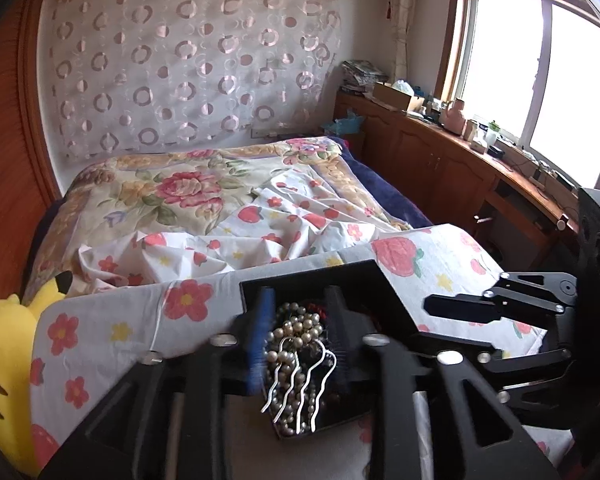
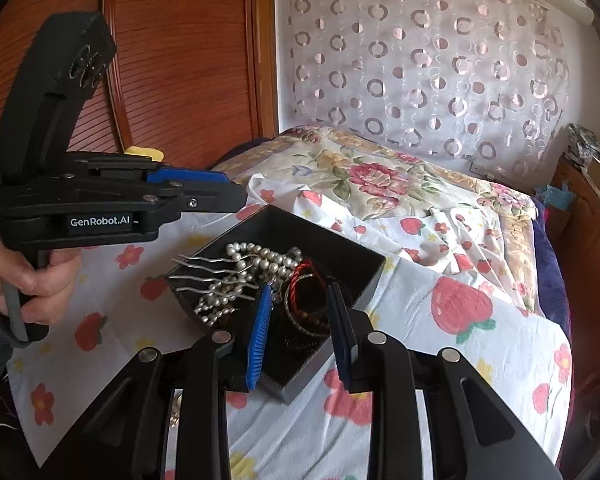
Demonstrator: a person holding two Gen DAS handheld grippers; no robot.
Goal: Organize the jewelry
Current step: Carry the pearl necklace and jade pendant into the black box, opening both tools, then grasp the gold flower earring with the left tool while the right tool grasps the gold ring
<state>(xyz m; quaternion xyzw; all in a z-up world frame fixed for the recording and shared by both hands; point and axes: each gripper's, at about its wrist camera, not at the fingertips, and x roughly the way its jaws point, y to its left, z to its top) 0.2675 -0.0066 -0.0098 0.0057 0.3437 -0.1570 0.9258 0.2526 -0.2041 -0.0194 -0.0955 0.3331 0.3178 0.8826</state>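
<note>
A black open box (image 1: 364, 276) (image 2: 364, 270) sits on a flowered cloth. It holds a pearl necklace (image 1: 296, 336) (image 2: 260, 260), a silver wavy hair comb (image 1: 300, 392) (image 2: 204, 270) and a red-brown corded bracelet (image 2: 304, 300). My left gripper (image 1: 300, 320) hovers over the box, open, its fingers on either side of the pearls and comb; it also shows in the right wrist view (image 2: 220, 190), above the box's left corner. My right gripper (image 2: 300, 312) is open and empty over the bracelet end; it also shows in the left wrist view (image 1: 452, 320).
The box stands on a surface covered by a strawberry-and-flower cloth (image 1: 112, 320) (image 2: 440, 360). Behind it is a bed with a floral quilt (image 1: 172, 188). A yellow plush toy (image 1: 4, 360) lies at the left. A wooden cabinet with clutter (image 1: 440, 140) runs under the window.
</note>
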